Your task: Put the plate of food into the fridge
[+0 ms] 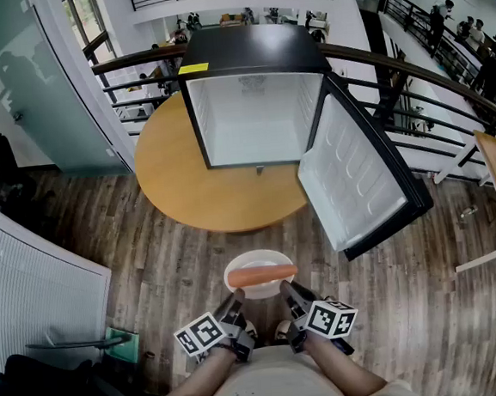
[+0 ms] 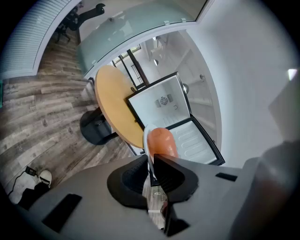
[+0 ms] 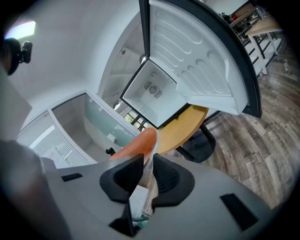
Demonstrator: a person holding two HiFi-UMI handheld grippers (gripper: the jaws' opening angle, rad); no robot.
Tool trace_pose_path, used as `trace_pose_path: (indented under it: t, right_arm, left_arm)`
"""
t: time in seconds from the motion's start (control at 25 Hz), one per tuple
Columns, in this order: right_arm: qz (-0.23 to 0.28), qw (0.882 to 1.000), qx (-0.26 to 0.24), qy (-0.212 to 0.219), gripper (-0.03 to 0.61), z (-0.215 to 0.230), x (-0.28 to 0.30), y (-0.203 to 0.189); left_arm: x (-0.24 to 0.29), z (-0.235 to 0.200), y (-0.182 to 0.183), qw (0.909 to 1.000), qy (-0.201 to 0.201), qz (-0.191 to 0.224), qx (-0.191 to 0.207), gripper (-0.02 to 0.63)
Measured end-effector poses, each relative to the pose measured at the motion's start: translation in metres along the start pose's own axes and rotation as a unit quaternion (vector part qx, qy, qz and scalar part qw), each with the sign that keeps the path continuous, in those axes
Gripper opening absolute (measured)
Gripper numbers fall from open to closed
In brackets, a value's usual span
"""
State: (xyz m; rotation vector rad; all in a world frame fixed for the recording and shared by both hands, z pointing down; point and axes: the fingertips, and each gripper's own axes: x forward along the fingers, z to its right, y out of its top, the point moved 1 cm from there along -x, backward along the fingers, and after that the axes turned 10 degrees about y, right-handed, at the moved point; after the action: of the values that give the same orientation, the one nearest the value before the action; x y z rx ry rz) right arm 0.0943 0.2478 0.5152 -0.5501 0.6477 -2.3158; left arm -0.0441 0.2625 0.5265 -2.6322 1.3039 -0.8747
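Left gripper view showed L gripper (image 2: 152, 163) jaws pinched close on the thin white rim of the plate (image 2: 146, 133). R gripper (image 3: 148, 161) jaws were clamped the same way on the opp. rim. Plate hung btwn both grippers, approx level, over wood floor (image 1: 151, 270), well short of the round table (image 1: 173, 178) and the open fridge (image 1: 253, 106) on it. Orange sausage (image 1: 261, 275) lay loose on plate, long axis L-R, one end toward each gripper, crosswise to the path into the fridge.

Risks, my read:
- Any fwd/back pitch would roll the sausage off.
- Uneven lift btwn hands could twist the rim out of a pinch.
- Door (image 1: 358, 179), swung out to R, might get clipped by R gripper on approach.
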Motion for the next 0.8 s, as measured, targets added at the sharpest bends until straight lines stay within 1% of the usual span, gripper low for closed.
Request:
trace_pose_path:
  t: [0.4,0.6,0.8]
  right_arm:
    - [0.006,1.0,-0.005,0.003,0.078,-0.002,-0.002,-0.001]
    - [0.011,1.0,0.006,0.003,0.08,-0.004,0.002,-0.004]
    - [0.012,1.0,0.003,-0.001,0.078,-0.01,0.009,-0.008]
  left_arm:
    - [-0.002,0.001,-0.001,1.0,-0.006,-0.004,0.003,0.055]
    - [-0.004,-0.002,0.004,0.9999,-0.008,-0.006,0.002,0.055]
    - [-0.008,-0.007,0.01,0.9999,-0.011,-0.012,0.002,0.055]
